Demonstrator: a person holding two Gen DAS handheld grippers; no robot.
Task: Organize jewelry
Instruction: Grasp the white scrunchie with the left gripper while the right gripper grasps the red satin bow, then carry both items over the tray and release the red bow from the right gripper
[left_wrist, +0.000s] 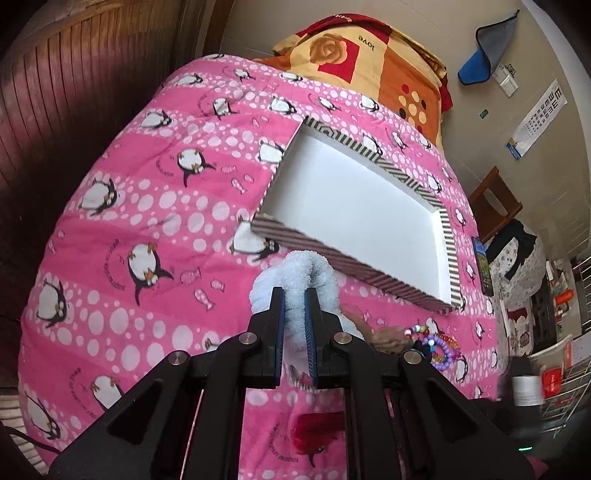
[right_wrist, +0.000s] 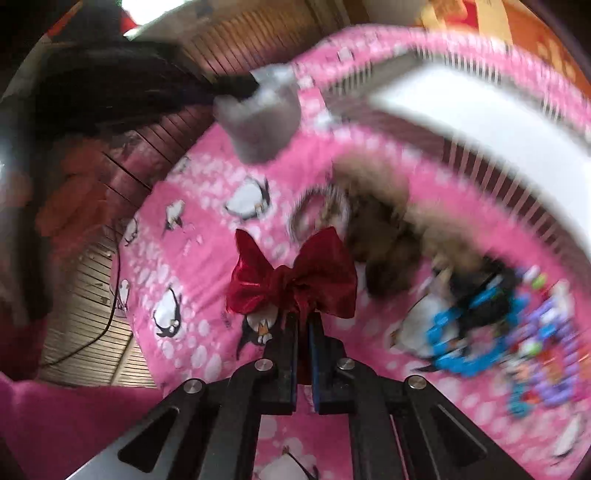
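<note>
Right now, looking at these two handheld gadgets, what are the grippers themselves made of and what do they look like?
Both look alike. The left gripper and the right gripper are matte black, seemingly plastic. Each has two flat, upright fingers lined on the inner faces with ribbed blue pads. Angled black linkage bars with triangular cut-outs fan out behind them, joined by round silver pins. No cables or markings show on them.

The left gripper (left_wrist: 295, 295) is showing two flat black fingers lined with blue ribbed pads (left_wrist: 280, 328), hinged on matte black link arms with round silver screws (left_wrist: 248, 338) at the joints. The right gripper (right_wrist: 303, 319) is wearing the same black fingers, blue pads and silver screws (right_wrist: 265, 365).
</note>
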